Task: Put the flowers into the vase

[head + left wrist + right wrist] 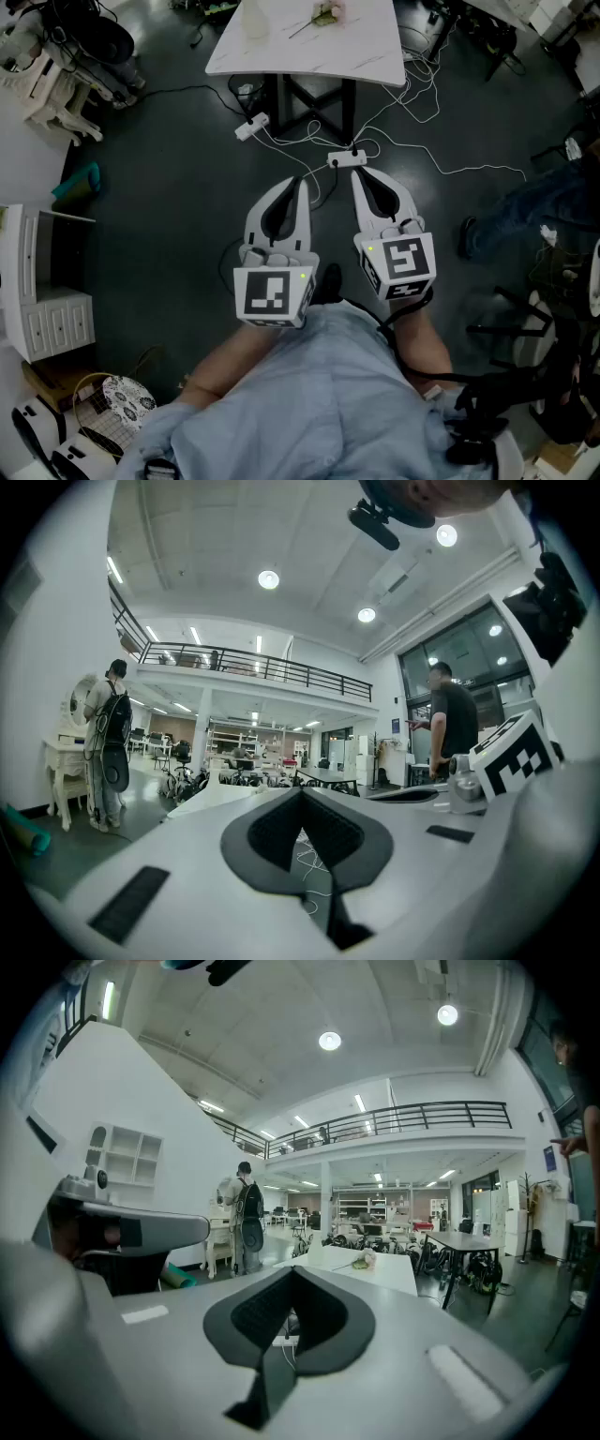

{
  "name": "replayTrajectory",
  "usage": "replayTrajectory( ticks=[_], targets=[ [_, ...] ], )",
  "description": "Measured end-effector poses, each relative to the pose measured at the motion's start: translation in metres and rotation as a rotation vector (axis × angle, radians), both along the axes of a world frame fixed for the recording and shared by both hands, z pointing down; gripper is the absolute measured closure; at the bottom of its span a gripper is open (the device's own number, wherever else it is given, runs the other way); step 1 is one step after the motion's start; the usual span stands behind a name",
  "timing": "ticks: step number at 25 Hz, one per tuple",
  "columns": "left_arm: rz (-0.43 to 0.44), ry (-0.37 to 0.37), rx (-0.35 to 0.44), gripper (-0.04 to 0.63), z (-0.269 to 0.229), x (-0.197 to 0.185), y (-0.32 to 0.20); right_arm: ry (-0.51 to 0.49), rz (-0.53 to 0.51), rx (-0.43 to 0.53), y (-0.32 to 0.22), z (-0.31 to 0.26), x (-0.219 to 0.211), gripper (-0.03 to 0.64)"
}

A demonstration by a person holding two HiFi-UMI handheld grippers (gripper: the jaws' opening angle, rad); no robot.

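While the flower point(323, 16) lies on the table point(375, 56), well ahead of the left gripper point(300, 181) and right gripper point(355, 174), we see its stem slanting toward the vase point(255, 19) beside it. Both pairs of jaws are clenched on nothing; we judge neither gripper clearly nearer.

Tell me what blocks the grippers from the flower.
Nothing visible does. The flower lies on the table ahead of the left gripper and right gripper; only floor with cables lies between.
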State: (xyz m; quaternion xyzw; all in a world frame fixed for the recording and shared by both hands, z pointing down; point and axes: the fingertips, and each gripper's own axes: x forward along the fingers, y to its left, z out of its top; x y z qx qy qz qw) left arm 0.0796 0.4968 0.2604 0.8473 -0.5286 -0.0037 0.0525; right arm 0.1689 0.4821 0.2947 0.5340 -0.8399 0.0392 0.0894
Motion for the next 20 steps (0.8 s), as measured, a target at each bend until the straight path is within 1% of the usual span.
replayTrajectory(
  ticks=[5, 9, 20],
  targets=[
    [-0.013, -0.005, -0.01, 0.592, 0.003, 0.002, -0.003, -0.006, -0.002, 0.002, -0.002, 0.002, 0.004, 0.617],
    [0.0, -0.012, -0.001, 0.591, 0.001, 0.012, -0.005, -0.016, 0.001, 0.007, -0.006, -0.001, 0.013, 0.615],
    [-0.025, -0.043, 0.012, 0.591, 0.0, 0.039, -0.018, -0.05, -0.029, 0.03, -0.024, -0.003, 0.038, 0.615]
  ],
)
